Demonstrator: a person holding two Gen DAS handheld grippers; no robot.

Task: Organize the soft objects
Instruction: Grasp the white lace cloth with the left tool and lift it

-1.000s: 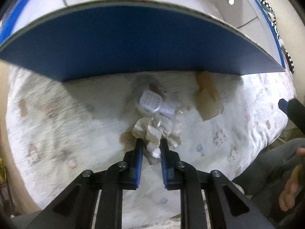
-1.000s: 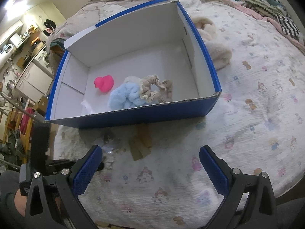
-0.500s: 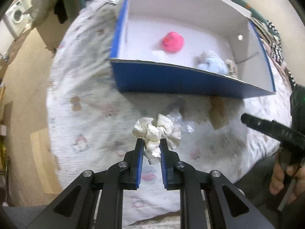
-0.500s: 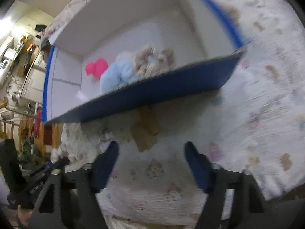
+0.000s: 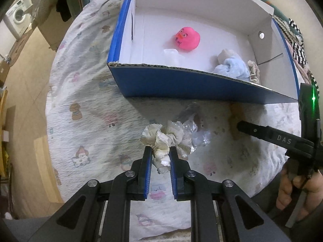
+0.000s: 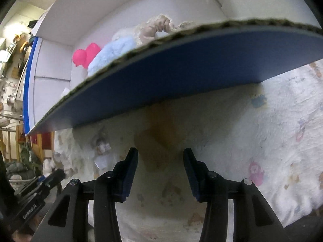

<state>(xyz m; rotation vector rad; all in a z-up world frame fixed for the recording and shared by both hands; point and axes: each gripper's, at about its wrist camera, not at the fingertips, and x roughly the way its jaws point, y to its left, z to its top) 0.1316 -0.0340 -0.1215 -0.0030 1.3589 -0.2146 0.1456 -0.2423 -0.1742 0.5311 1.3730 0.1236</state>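
Note:
My left gripper is shut on a cream lace scrunchie, held above the bedspread in front of the blue box. Inside the box lie a pink rubber duck, a light blue fluffy scrunchie and a beige lace scrunchie. My right gripper points down at the bed close under the box's front wall. Its jaws are closing either side of a flat tan piece; the pads do not press on it. One right finger shows in the left wrist view.
A crumpled clear plastic wrapper lies on the printed bedspread between the grippers. The bed's edge and wooden floor run along the left. A person's hand holds the right gripper's handle at the lower right.
The left gripper has lifted the cream scrunchie off the bed and drawn back from the box. The right gripper has sunk close to the bed by the box's front wall, and its jaws have narrowed.

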